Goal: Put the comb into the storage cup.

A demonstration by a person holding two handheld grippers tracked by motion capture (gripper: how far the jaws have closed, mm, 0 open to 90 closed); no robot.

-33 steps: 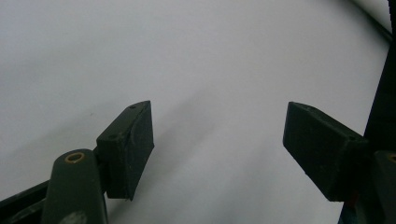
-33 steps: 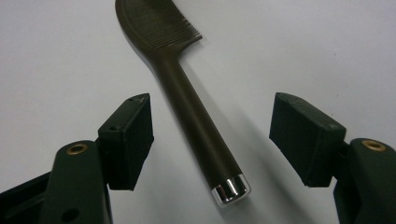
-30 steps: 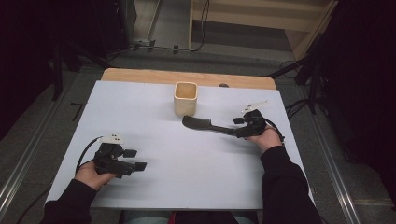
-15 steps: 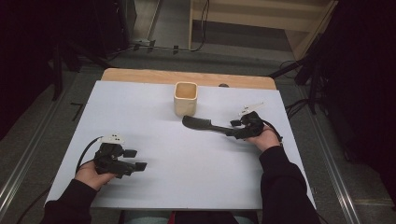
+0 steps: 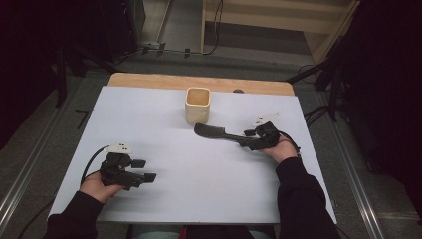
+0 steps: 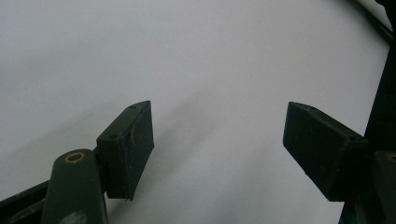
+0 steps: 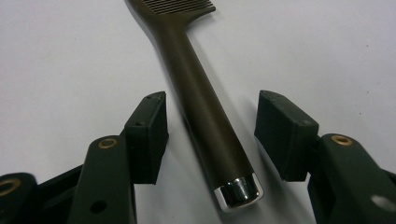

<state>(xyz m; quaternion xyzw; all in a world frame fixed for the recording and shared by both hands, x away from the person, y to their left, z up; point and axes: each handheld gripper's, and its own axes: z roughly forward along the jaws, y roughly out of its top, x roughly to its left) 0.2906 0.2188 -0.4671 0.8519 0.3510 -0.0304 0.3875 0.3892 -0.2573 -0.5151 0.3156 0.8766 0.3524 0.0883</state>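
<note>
A dark brown comb (image 5: 214, 132) with a long handle and a chrome end cap lies flat on the white table (image 5: 209, 189), just in front of a beige square cup (image 5: 198, 104). My right gripper (image 5: 247, 138) sits low at the handle's end. Its jaws have just been closing and stand either side of the comb's handle (image 7: 201, 102), with a gap on both sides, so the right gripper (image 7: 210, 121) is open. My left gripper (image 5: 144, 170) rests at the table's near left. In its own view the left gripper (image 6: 217, 140) is open over bare tabletop.
A wooden strip (image 5: 149, 80) runs along the table's far edge. Beyond it are a dark floor, cables and a wooden shelf unit (image 5: 278, 20). A metal rail (image 5: 30, 169) runs along the left side.
The right hand has edged slightly left along the comb's handle. The left hand, the comb and the cup have stayed where they were.
</note>
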